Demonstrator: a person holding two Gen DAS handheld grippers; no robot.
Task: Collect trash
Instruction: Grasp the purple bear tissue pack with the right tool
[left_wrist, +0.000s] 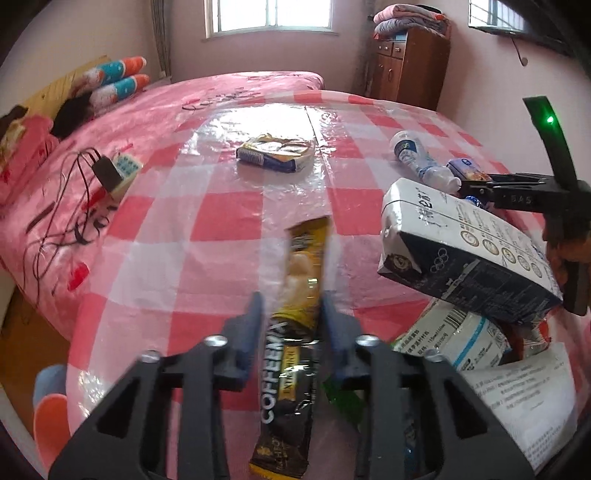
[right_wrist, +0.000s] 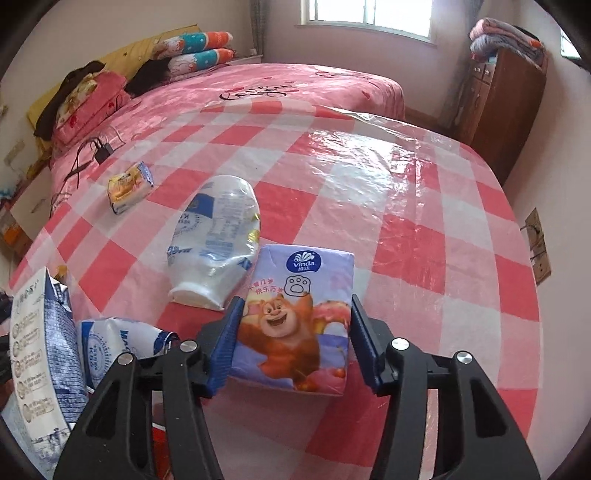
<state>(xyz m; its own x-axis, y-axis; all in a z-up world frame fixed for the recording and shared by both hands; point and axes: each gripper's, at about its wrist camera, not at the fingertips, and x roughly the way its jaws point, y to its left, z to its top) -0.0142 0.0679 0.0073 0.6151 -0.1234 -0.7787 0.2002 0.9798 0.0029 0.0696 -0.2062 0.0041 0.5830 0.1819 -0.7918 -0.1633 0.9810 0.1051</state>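
Left hand-held gripper (left_wrist: 291, 317) pinches a coffee sachet (left_wrist: 295, 332); right hand-held gripper (right_wrist: 293, 343) clamps a tissue pack (right_wrist: 299, 317); the thin, limp sachet could slip free if jolted.

The left gripper (left_wrist: 291, 314) is angled downward, jaws nearly shut on a coffee sachet (left_wrist: 291, 354). The right gripper (right_wrist: 293, 334) is tilted downward, jaws clamped around a tissue pack (right_wrist: 295, 317).

tissue pack (right_wrist: 295, 317) between right tongs (right_wrist: 295, 341)
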